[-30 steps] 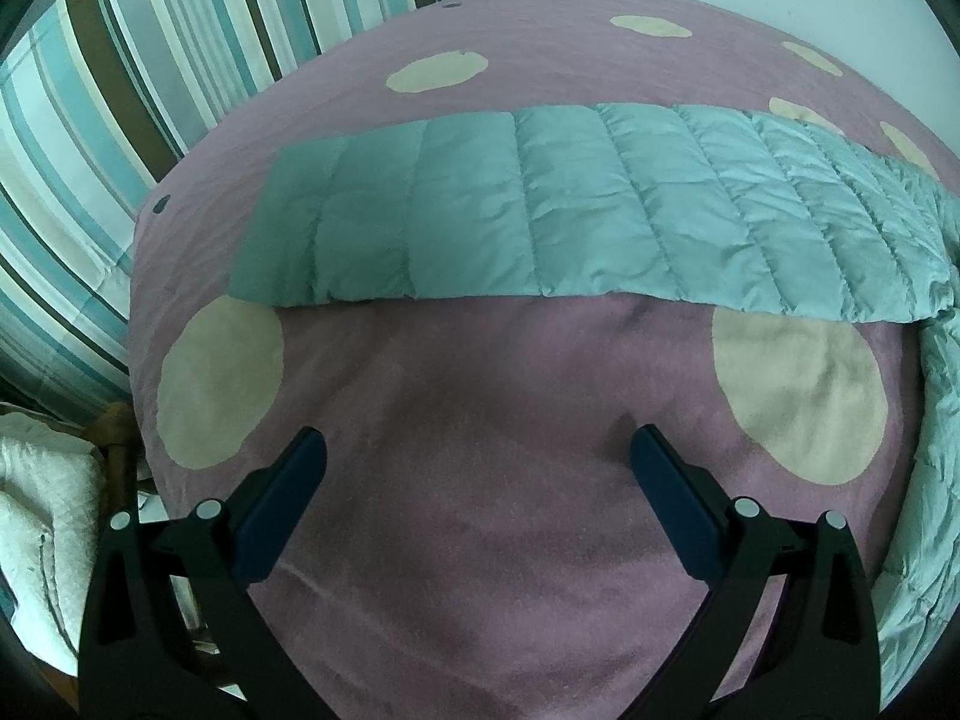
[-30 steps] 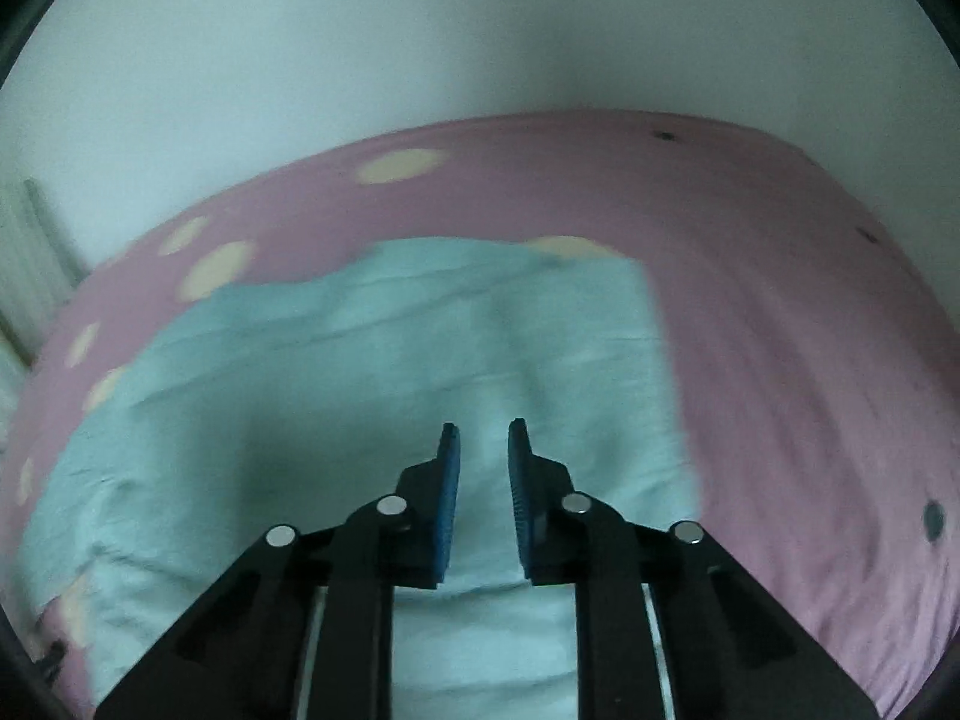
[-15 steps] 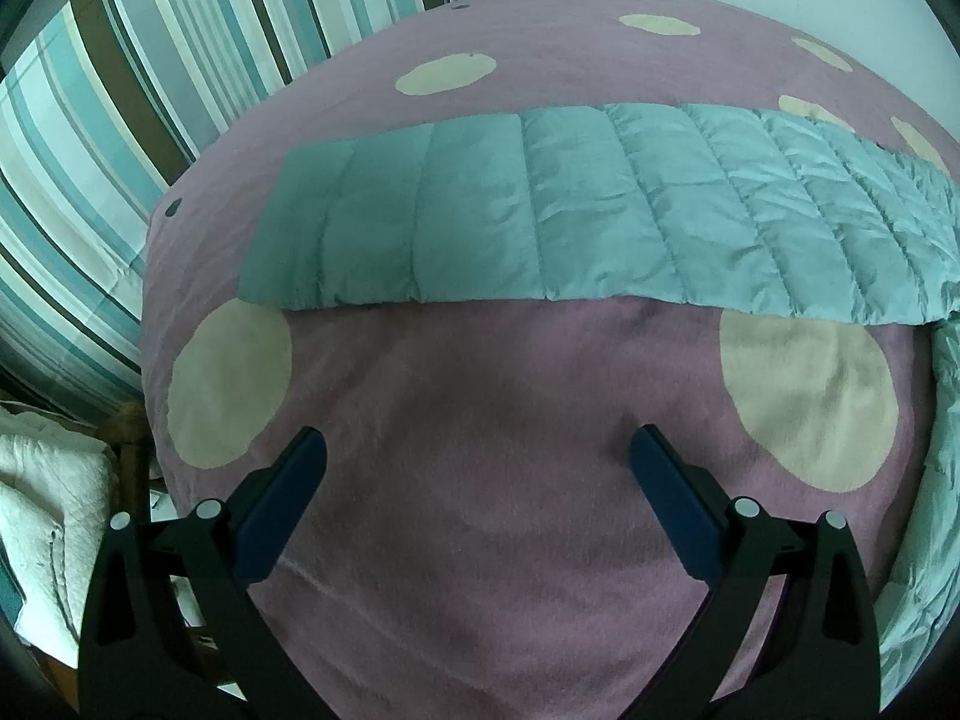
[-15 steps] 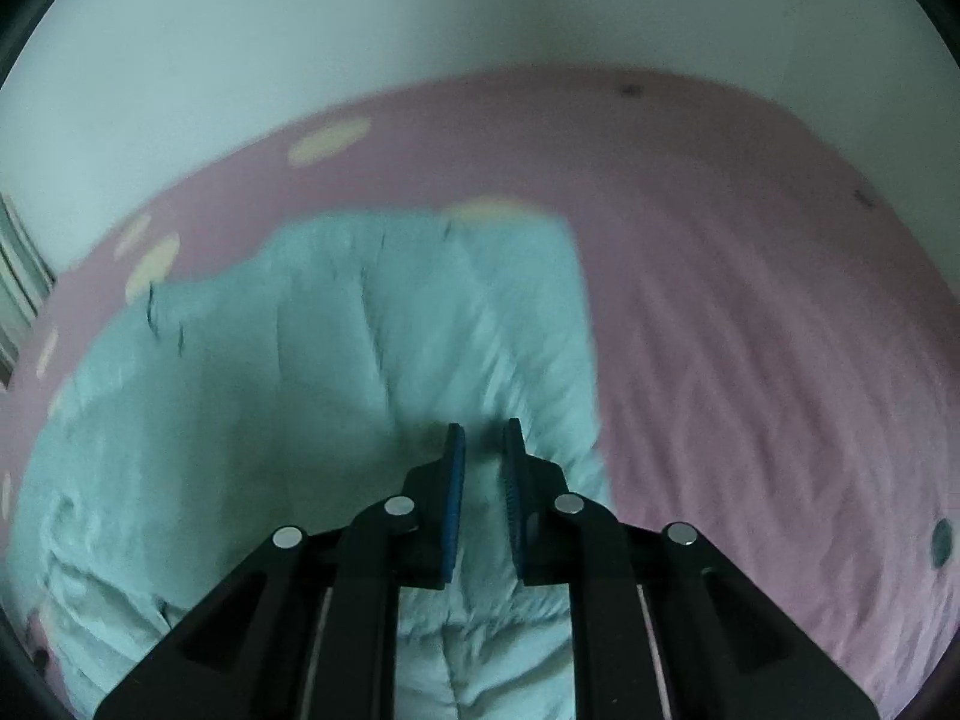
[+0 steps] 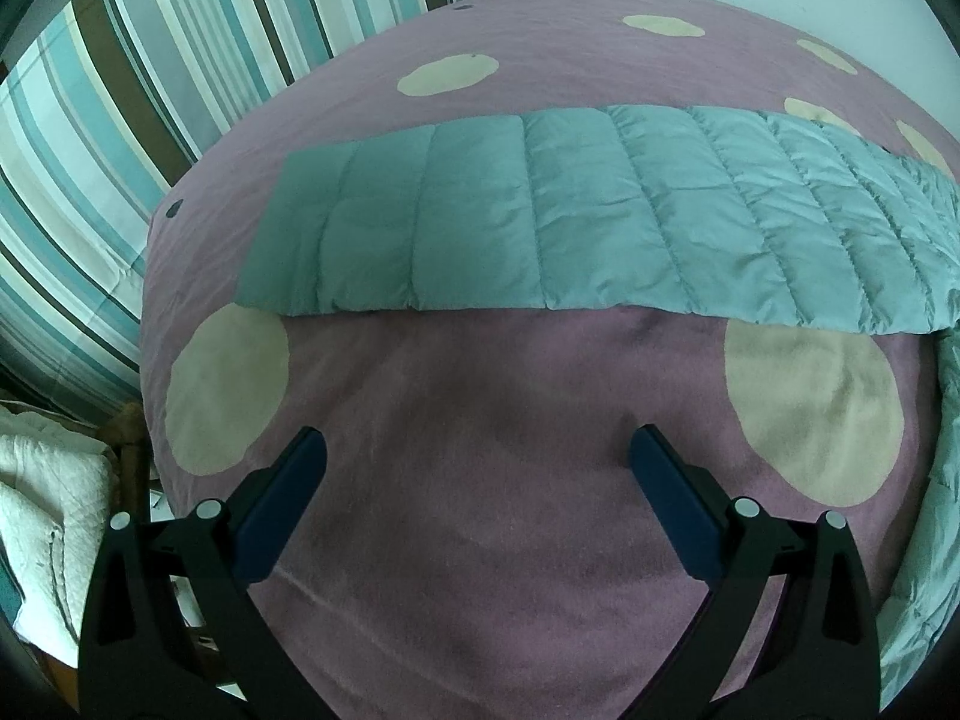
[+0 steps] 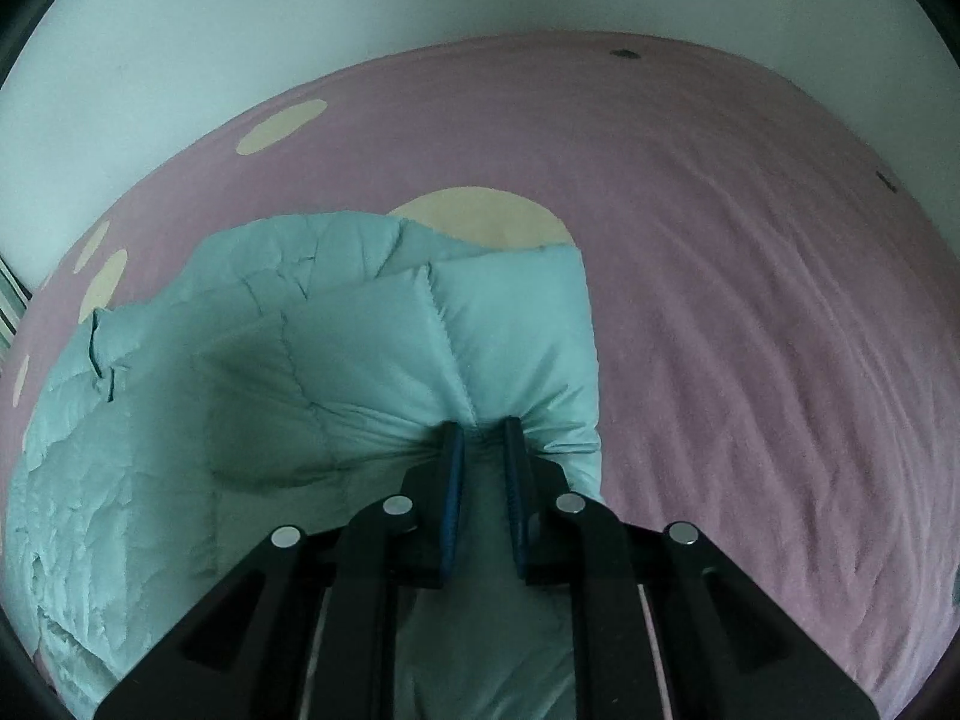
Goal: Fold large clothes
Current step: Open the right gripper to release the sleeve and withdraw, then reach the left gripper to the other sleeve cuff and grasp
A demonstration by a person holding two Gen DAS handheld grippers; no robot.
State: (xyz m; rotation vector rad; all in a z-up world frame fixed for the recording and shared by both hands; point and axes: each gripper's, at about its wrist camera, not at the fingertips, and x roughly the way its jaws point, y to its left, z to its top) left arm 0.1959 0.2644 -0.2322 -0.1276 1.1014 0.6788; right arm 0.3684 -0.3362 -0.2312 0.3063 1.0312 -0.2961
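Since half a second ago, my right gripper (image 6: 482, 433) has gone from nearly closed over the fabric to pinching it: its jaws are clamped on a bunched seam of the teal quilted garment (image 6: 372, 372), and the cloth now puckers at the blue pads (image 6: 455, 480). That gathered fold stands up from the bed, and the cream spot (image 6: 486, 216) at 12 o'clock beyond it is more exposed than before. My left view has barely changed; the framing has shifted only slightly.

Left gripper (image 5: 477, 450): jaws spread wide, holding nothing, poised above the pink bedspread (image 5: 480, 420). Cream dots lie at 9 o'clock (image 5: 225, 387) and 3 o'clock (image 5: 810, 414) of it. Farther out, at 12 o'clock, a long quilted panel of the teal garment (image 5: 570, 216) lies flat across the bedspread, running from 10 o'clock to the 3 o'clock edge. A striped pillow (image 5: 150, 90) stands at 10 o'clock beyond the bed, and a white quilted cloth (image 5: 48, 492) sits at 8 o'clock beside it.
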